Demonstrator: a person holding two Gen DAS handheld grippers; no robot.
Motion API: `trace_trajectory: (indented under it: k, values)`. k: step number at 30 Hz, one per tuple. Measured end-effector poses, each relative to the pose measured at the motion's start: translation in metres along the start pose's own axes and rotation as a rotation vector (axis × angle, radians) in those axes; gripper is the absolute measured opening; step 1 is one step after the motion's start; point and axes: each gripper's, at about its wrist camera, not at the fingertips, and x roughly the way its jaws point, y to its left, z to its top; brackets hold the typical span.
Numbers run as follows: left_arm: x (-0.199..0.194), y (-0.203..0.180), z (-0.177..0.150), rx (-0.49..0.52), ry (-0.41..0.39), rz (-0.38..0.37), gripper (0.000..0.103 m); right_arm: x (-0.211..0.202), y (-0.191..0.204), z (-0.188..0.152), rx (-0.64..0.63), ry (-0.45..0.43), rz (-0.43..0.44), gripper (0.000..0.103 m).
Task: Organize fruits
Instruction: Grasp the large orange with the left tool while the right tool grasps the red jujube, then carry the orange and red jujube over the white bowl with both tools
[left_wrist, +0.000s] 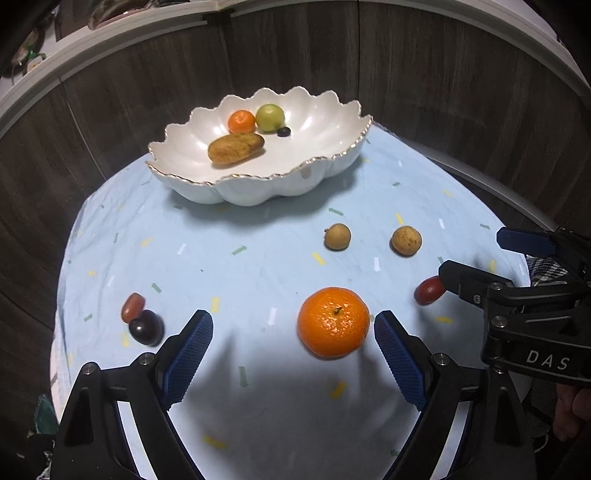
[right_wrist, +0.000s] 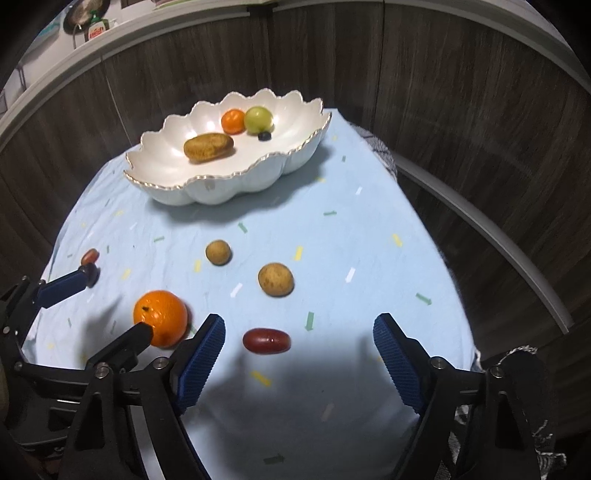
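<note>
A big orange (left_wrist: 333, 321) lies on the light-blue cloth between the fingers of my left gripper (left_wrist: 293, 328), close to the right pad and untouched; the jaws stand wide open. In the right wrist view a red oval grape (right_wrist: 266, 340) lies between the pads of my right gripper (right_wrist: 299, 328), also open and clear of it. The white scalloped bowl (left_wrist: 325, 147) at the back holds a brown oblong fruit (left_wrist: 236, 147), a small orange (left_wrist: 241, 122), a green fruit (left_wrist: 270, 117) and a dark berry (left_wrist: 283, 132).
Two round brown fruits (left_wrist: 337, 236) (left_wrist: 406, 240) lie loose mid-cloth. At the left, a red grape (left_wrist: 132, 306) touches a dark plum (left_wrist: 146, 327). The round table (right_wrist: 424, 258) is edged by a dark wood wall. Both grippers work side by side, close together.
</note>
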Motion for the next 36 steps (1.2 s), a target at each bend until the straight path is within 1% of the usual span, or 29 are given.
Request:
trace_trajectory:
  k: [2,6,10,16,18,22,23,24,27,29,36]
  values:
    - [0.005,-0.001,-0.001,-0.002,0.010,-0.010,0.085,0.004,-0.001,-0.001,0.003,0.013,0.005,0.080]
    - [0.013,-0.005,-0.003,0.008,0.019,-0.013,0.083,0.012,0.003,-0.002,-0.002,0.040,0.023,0.077]
    - [0.020,-0.009,-0.005,0.018,0.027,-0.021,0.078,0.019,0.007,-0.002,-0.011,0.064,0.037,0.072]
    - [0.032,-0.011,-0.007,0.010,0.053,-0.041,0.072,0.030,0.009,-0.002,-0.006,0.106,0.054,0.061]
    - [0.035,-0.013,-0.007,0.009,0.058,-0.047,0.070,0.033,0.009,-0.001,-0.003,0.117,0.062,0.056]
    - [0.036,-0.014,-0.008,0.006,0.054,-0.053,0.066,0.036,0.010,-0.001,-0.002,0.124,0.065,0.051]
    - [0.037,-0.015,-0.007,0.005,0.054,-0.055,0.064,0.036,0.010,-0.001,-0.002,0.123,0.067,0.049]
    - [0.037,-0.015,-0.007,0.005,0.052,-0.061,0.063,0.036,0.010,-0.001,-0.002,0.122,0.071,0.044]
    - [0.036,-0.019,-0.008,0.015,0.047,-0.076,0.052,0.036,0.012,0.000,-0.007,0.123,0.088,0.033]
    - [0.034,-0.022,-0.008,0.023,0.043,-0.074,0.047,0.036,0.012,0.000,-0.006,0.122,0.090,0.033]
    - [0.033,-0.020,-0.008,0.000,0.051,-0.082,0.046,0.033,0.009,0.001,0.006,0.114,0.094,0.032]
